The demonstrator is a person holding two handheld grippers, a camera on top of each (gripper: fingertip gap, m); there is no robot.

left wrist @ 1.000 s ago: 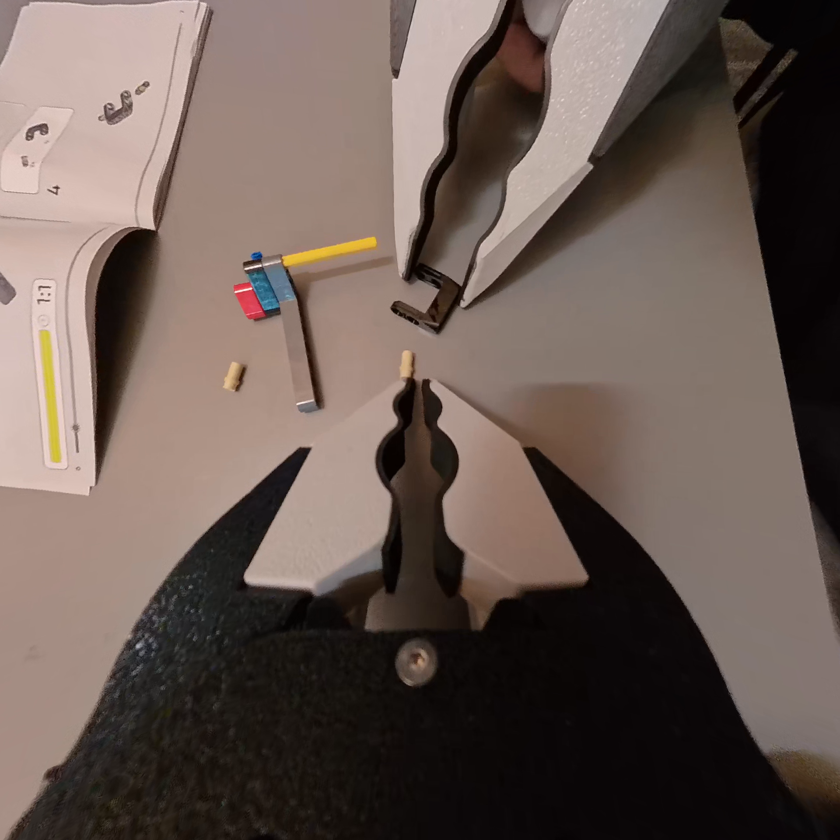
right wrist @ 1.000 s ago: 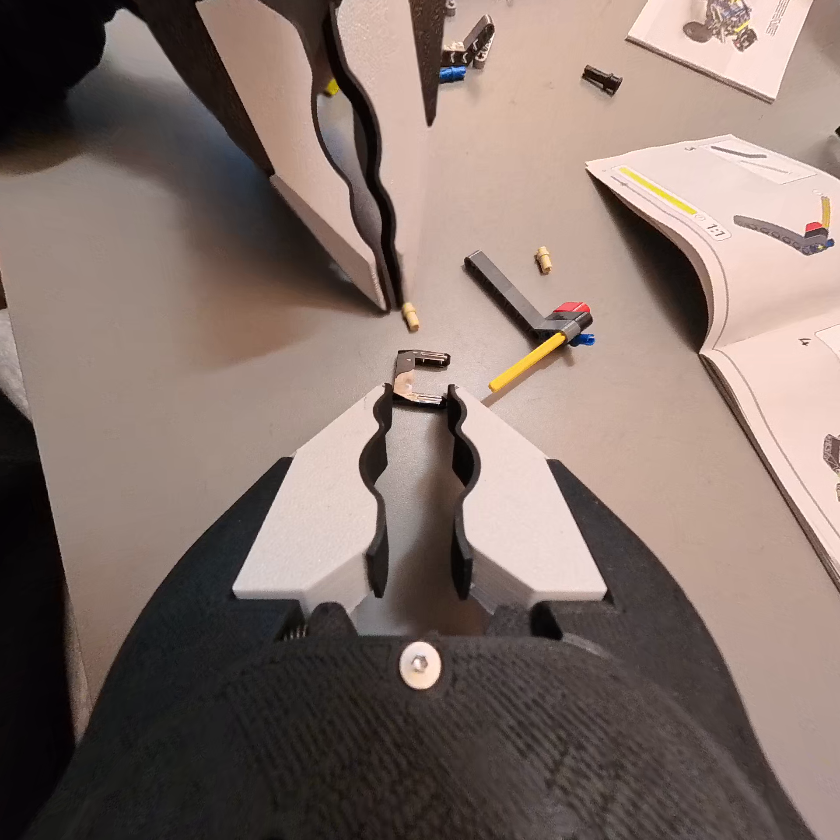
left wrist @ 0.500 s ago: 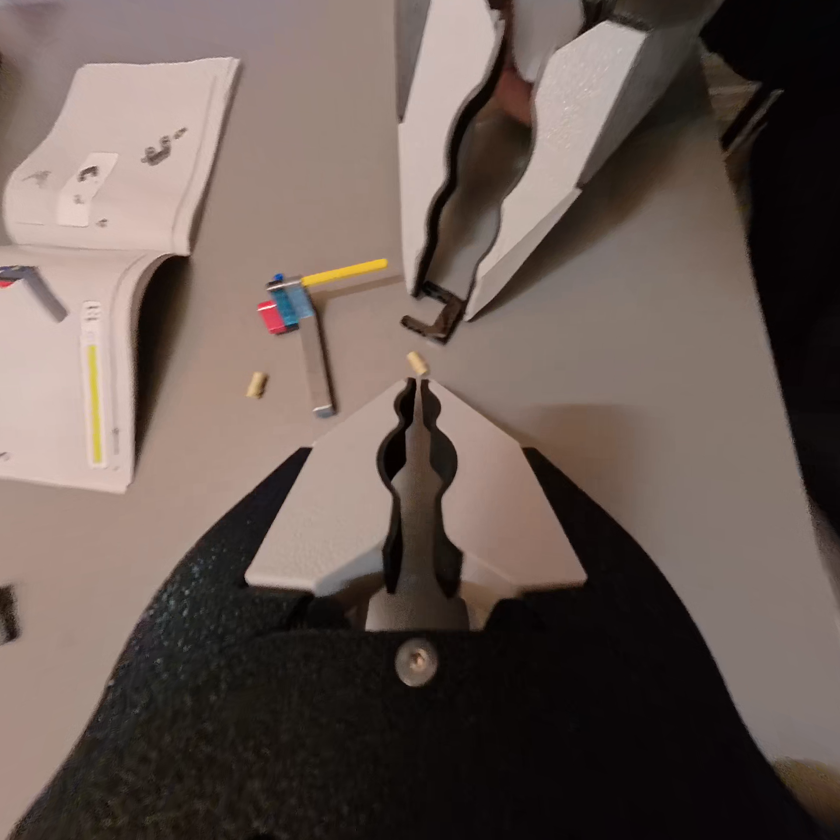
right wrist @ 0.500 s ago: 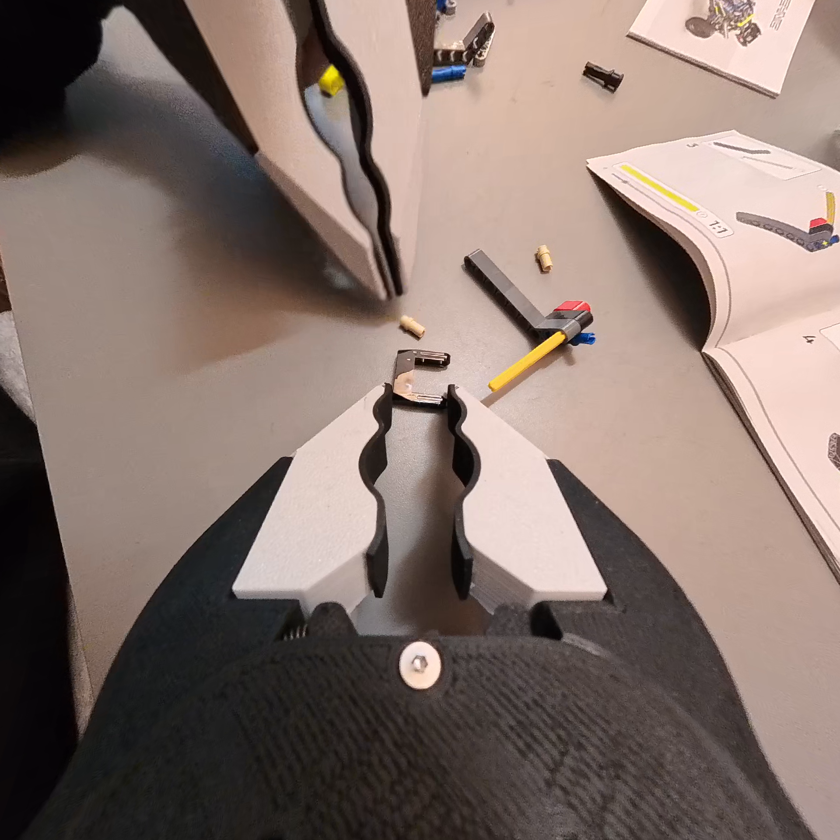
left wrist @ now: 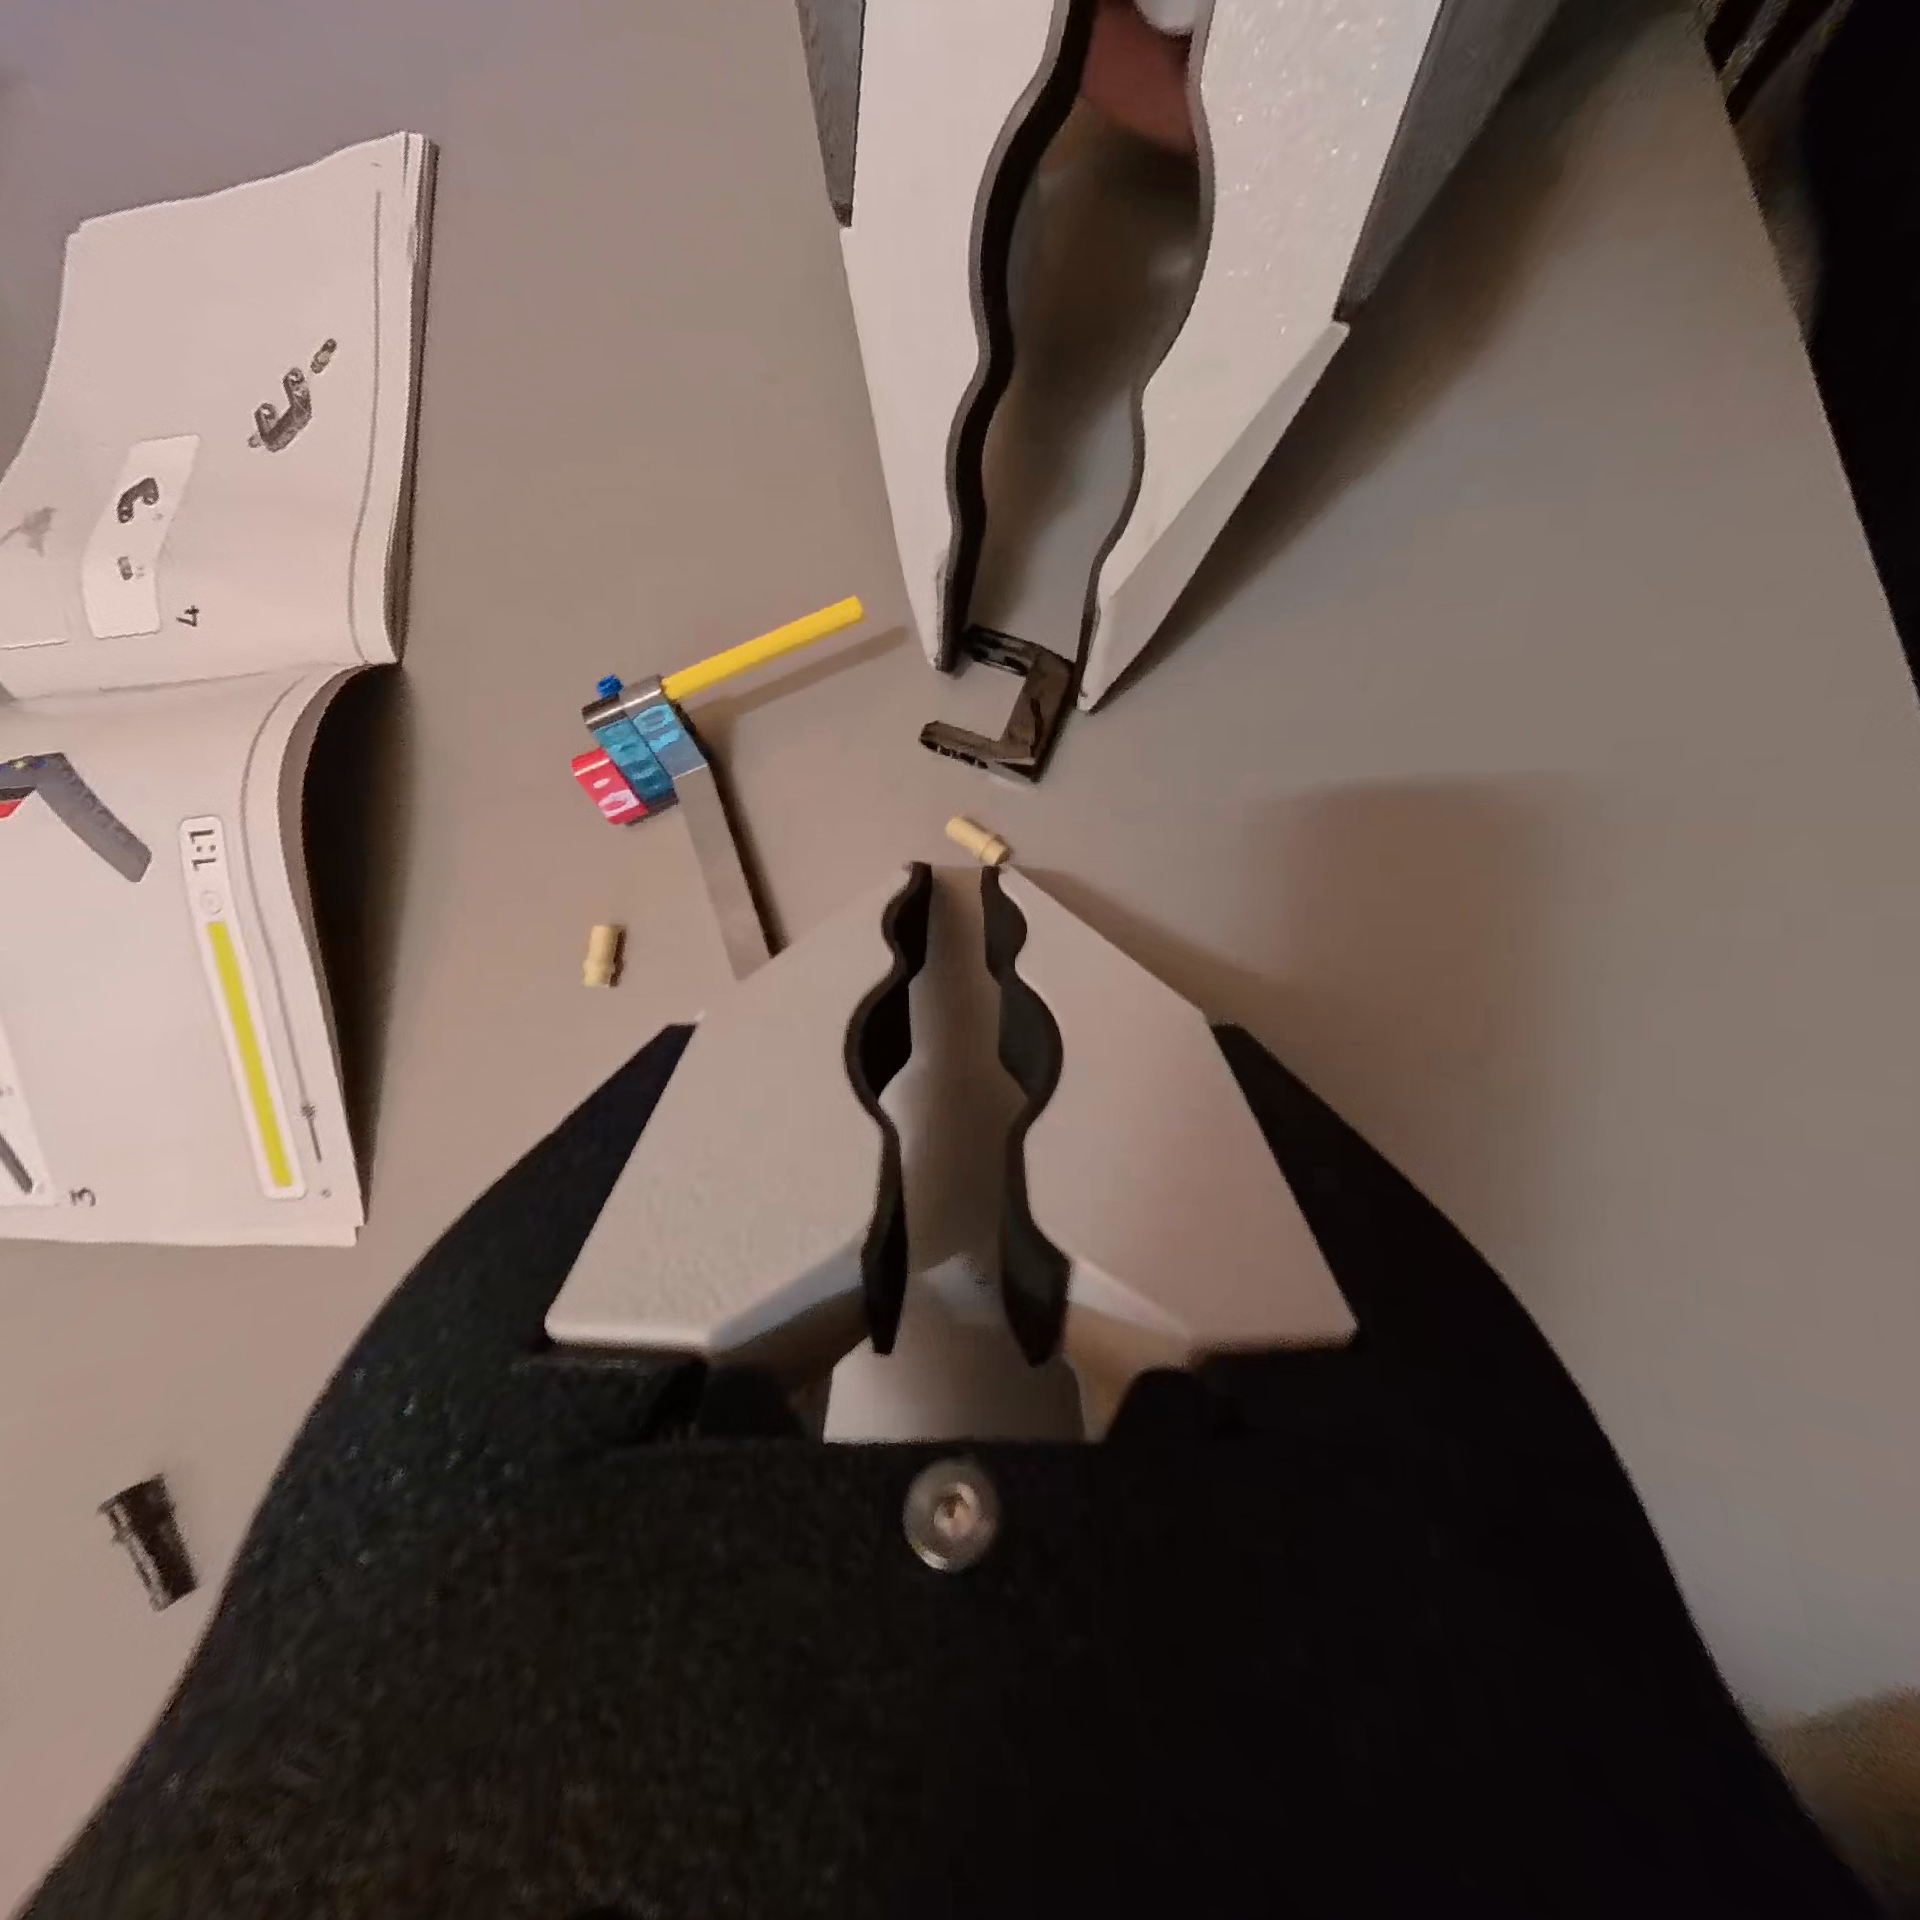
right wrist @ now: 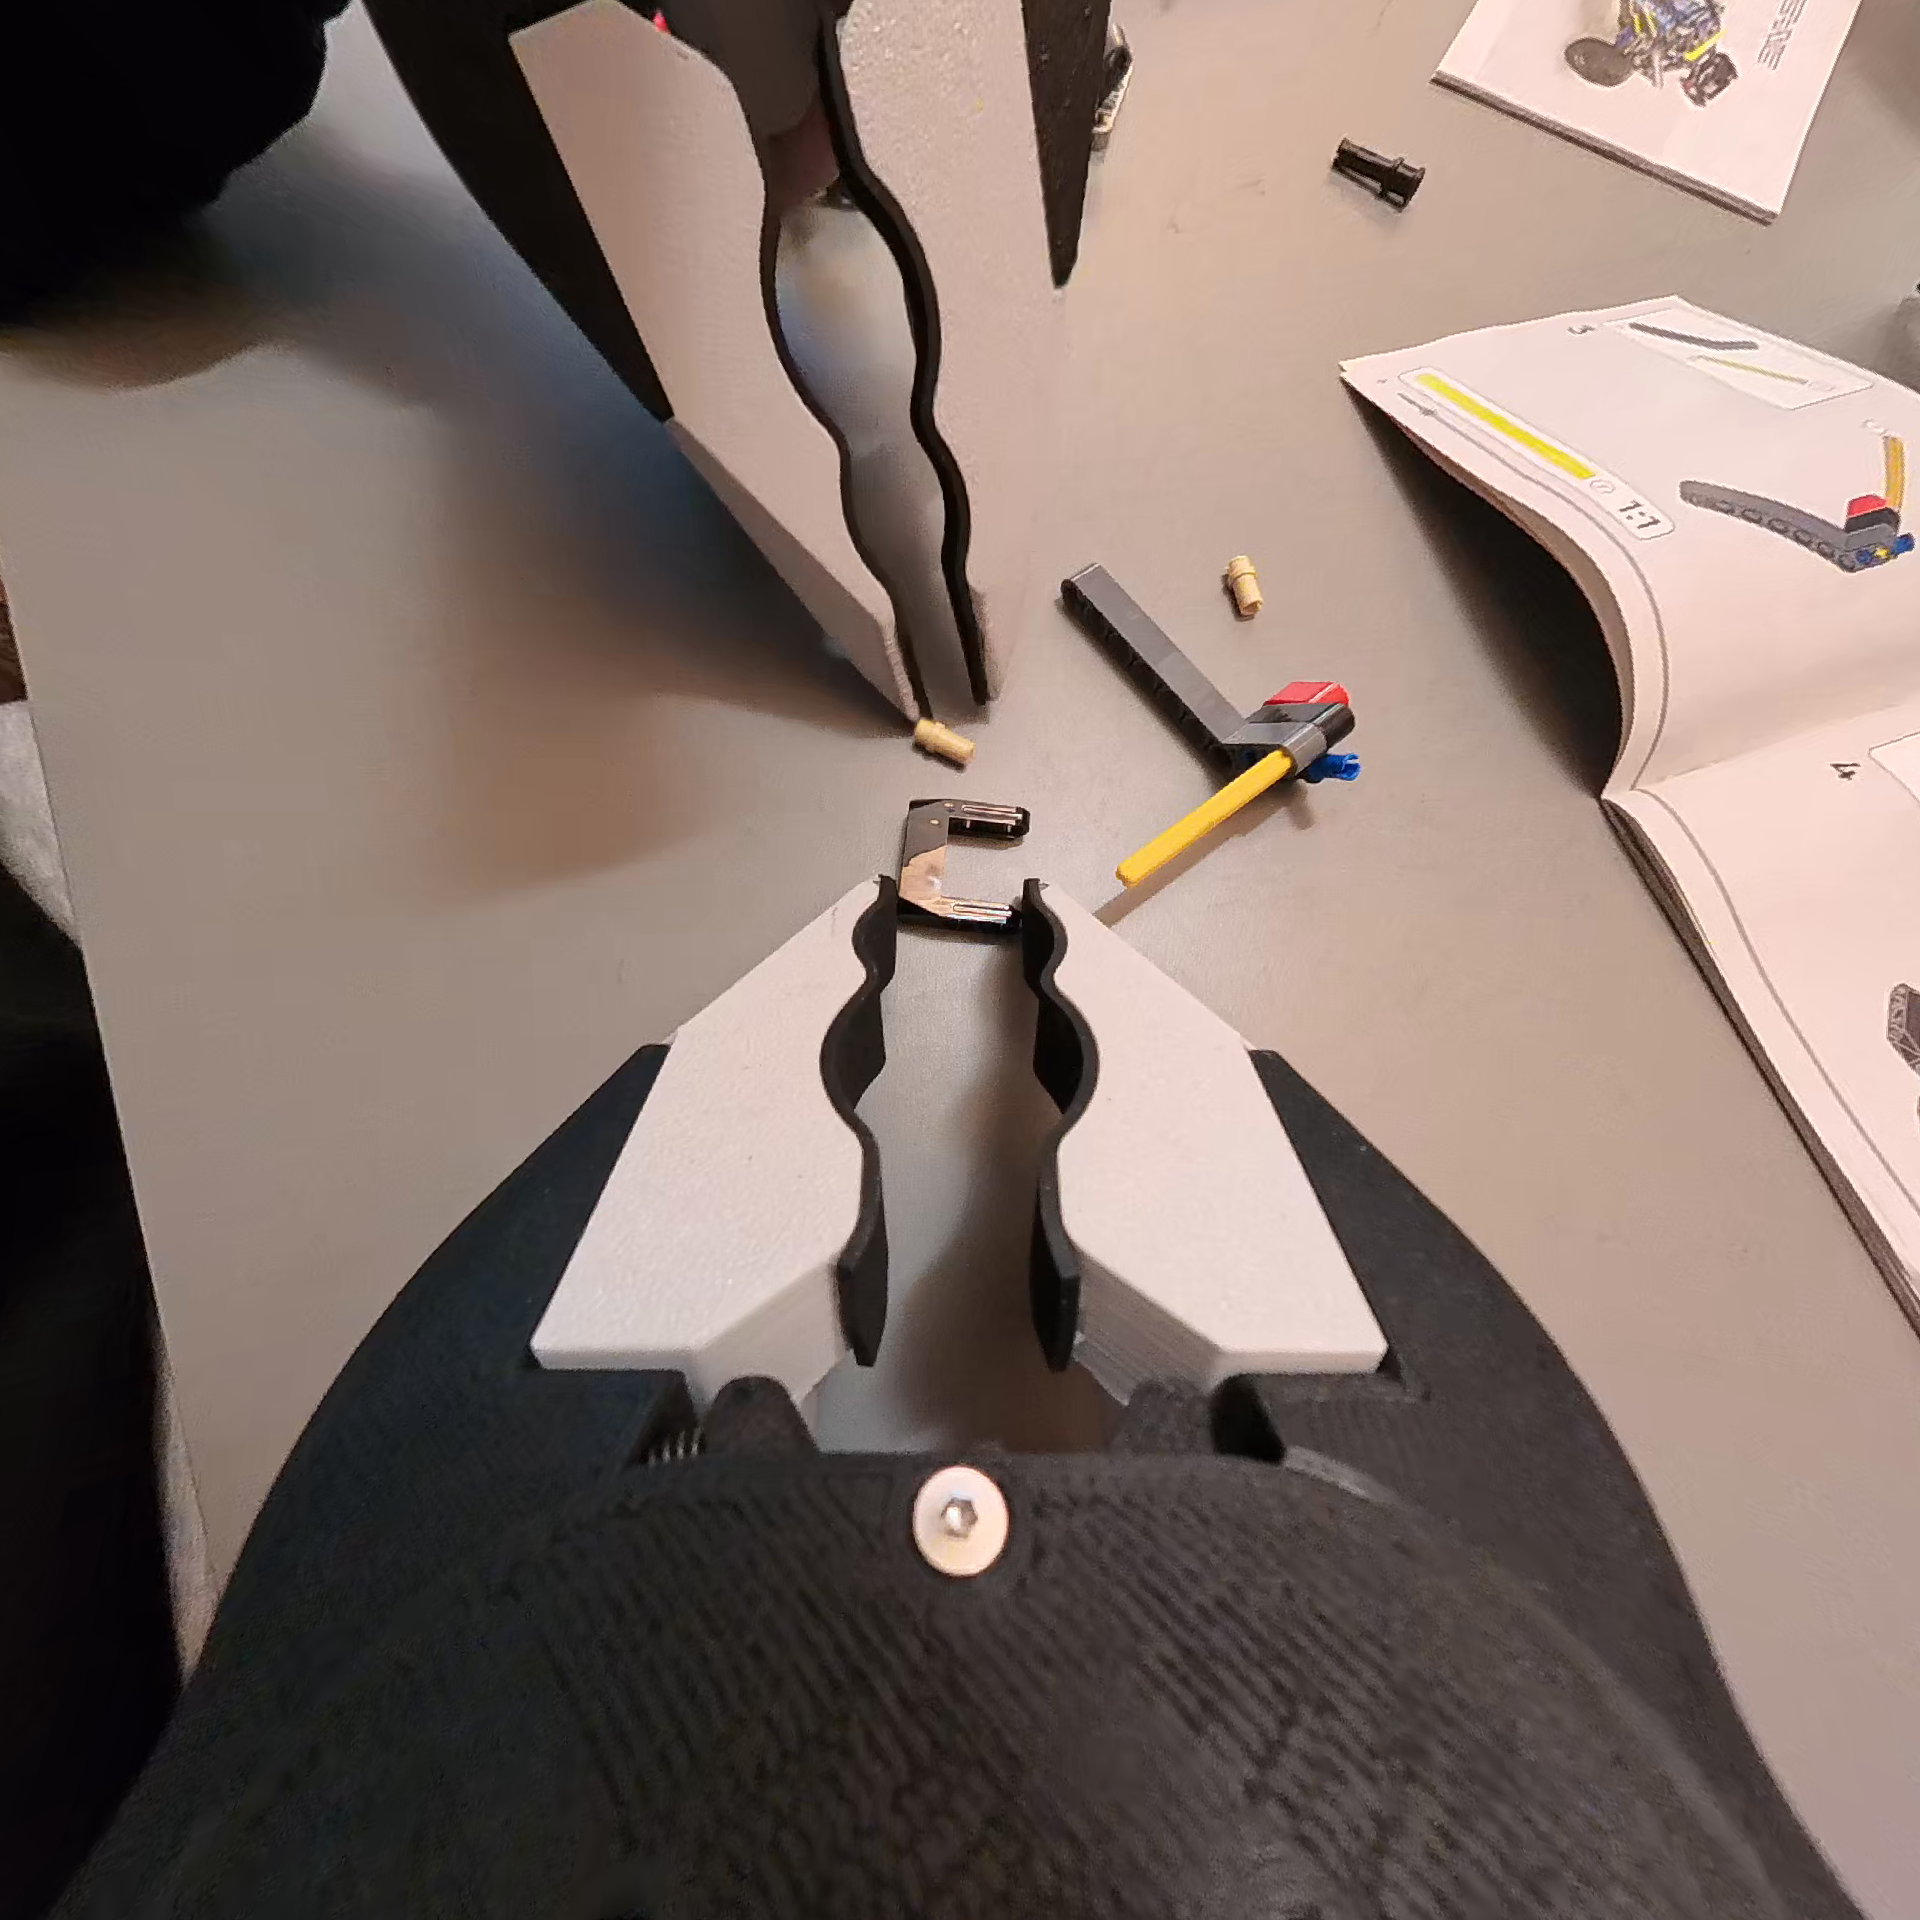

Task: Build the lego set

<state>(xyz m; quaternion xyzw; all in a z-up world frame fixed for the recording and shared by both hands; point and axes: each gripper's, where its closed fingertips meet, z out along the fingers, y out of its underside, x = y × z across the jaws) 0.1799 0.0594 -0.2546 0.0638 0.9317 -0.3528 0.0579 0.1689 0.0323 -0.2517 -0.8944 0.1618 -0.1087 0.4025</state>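
Grey worktop (left wrist: 1455, 935) fills both views, with lego pieces scattered across its middle. My left gripper (left wrist: 956, 873) sits at centre frame in the left wrist view, its fingers nearly together with only a narrow slit between the tips and nothing in it; a tan pin (left wrist: 977, 840) lies on the worktop just beyond the tips, slightly right of them. My right gripper (right wrist: 956, 894) is clamped on the near arm of a black bracket (right wrist: 951, 862), a C-shaped piece that pokes out past the tips at centre frame in the right wrist view, its other arm pointing right. In the left wrist view that same bracket (left wrist: 1003, 717) shows between the tips of the right gripper (left wrist: 1013, 665) that comes down from the top of the frame. Left of centre there lies a grey beam (left wrist: 727, 883) carrying a yellow axle (left wrist: 764, 646) that points up and right, with red and blue pieces at the joint. A second tan pin (left wrist: 604, 953) lies just left of the beam's lower end. An open booklet (left wrist: 208, 727) covers the left edge, and a black pin (left wrist: 151, 1538) lies at lower left. In the right wrist view a second booklet (right wrist: 1662, 94) lies at the upper right corner, well apart from the pieces.
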